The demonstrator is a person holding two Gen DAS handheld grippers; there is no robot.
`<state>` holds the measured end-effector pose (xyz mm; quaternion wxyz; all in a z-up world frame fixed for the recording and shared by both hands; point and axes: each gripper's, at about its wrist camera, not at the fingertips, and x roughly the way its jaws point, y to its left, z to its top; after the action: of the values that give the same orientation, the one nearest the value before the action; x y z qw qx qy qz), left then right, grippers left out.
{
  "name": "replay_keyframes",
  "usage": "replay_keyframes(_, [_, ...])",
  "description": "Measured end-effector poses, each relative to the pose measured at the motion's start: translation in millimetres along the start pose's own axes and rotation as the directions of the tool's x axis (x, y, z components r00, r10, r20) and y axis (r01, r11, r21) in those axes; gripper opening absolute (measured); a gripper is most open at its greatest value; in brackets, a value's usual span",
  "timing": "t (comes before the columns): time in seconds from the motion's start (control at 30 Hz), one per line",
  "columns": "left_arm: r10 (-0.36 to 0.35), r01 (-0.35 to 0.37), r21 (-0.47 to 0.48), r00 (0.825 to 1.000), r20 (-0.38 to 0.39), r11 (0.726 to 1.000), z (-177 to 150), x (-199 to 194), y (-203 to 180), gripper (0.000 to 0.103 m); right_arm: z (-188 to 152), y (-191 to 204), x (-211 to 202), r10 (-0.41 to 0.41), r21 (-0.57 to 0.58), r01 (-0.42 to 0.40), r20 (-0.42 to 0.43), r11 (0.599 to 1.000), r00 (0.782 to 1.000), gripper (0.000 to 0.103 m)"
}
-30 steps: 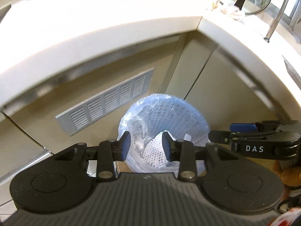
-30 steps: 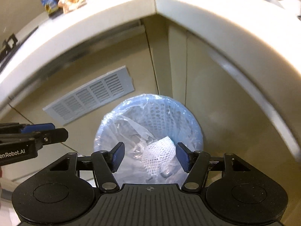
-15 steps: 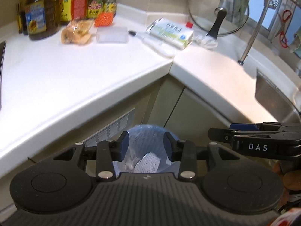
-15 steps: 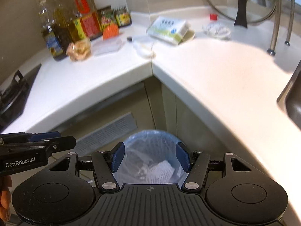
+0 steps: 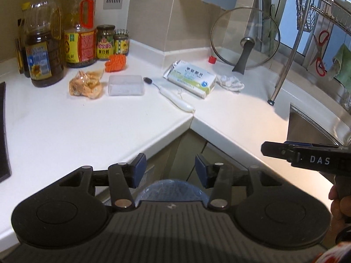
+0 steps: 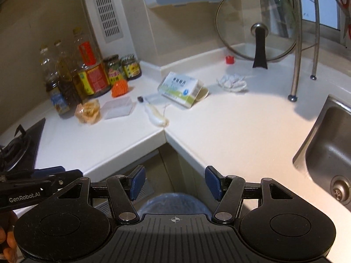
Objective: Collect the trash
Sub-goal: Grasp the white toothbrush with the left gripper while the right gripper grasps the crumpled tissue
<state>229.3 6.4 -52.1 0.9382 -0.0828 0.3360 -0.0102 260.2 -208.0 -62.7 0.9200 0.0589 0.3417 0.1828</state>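
On the white corner counter (image 5: 87, 127) lie a crumpled orange-brown wrapper (image 5: 86, 84), an orange mesh piece (image 5: 115, 62), a clear plastic box (image 5: 125, 85), a white toothbrush (image 5: 173, 97), a white-green medicine box (image 5: 190, 79), a crumpled white tissue (image 5: 231, 82) and a red cap (image 5: 212, 59). The blue-lined bin (image 5: 171, 189) sits on the floor below, mostly hidden by my left gripper (image 5: 168, 171), which is open and empty. My right gripper (image 6: 174, 182) is open and empty too, above the bin (image 6: 174, 203). The tissue (image 6: 232, 82) and medicine box (image 6: 179, 88) show in the right wrist view.
Oil bottles and jars (image 5: 65, 39) stand at the back left. A glass pot lid (image 5: 244, 38) leans on the wall. A steel sink (image 6: 329, 149) is at right, a stove (image 6: 15, 146) at left, and a rack leg (image 5: 283, 72) stands on the counter.
Both grippers have risen and tilted up from over the bin to counter height. The bin has dropped to the bottom of both views and the countertop items have come into sight.
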Motion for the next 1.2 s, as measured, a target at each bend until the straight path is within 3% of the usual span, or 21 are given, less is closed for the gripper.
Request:
replay_keyframes(0.2, [0.017, -0.017, 0.009, 1.000, 0.025, 1.000, 14.9, 3.2, 6.4, 0.051, 14.6, -13.5, 1.7, -0.044, 0.013, 0.043, 0.040, 0.999, 0.998, 0.060])
replay_keyframes(0.4, [0.041, -0.040, -0.042, 0.999, 0.032, 0.998, 34.0, 29.9, 5.7, 0.053, 35.8, -38.7, 23.6, -0.066, 0.005, 0.066, 0.048, 0.998, 0.997, 0.060])
replay_keyframes(0.9, [0.120, -0.120, -0.137, 0.993, -0.012, 0.983, 98.1, 177.4, -25.6, 0.053, 131.8, -137.2, 165.0, -0.056, -0.093, 0.063, 0.075, 0.994, 0.996, 0.061])
replay_keyframes(1.0, [0.141, -0.144, -0.150, 0.989, -0.033, 0.978, 103.6, 202.2, -27.5, 0.057, 143.1, -151.2, 196.5, -0.047, -0.106, 0.052, 0.052, 0.993, 0.998, 0.072])
replay_keyframes(1.2, [0.168, -0.175, -0.150, 0.984, -0.058, 0.973, 110.1, 234.4, -31.0, 0.056, 157.1, -161.6, 240.2, -0.016, -0.160, 0.017, 0.006, 0.987, 1.000, 0.073])
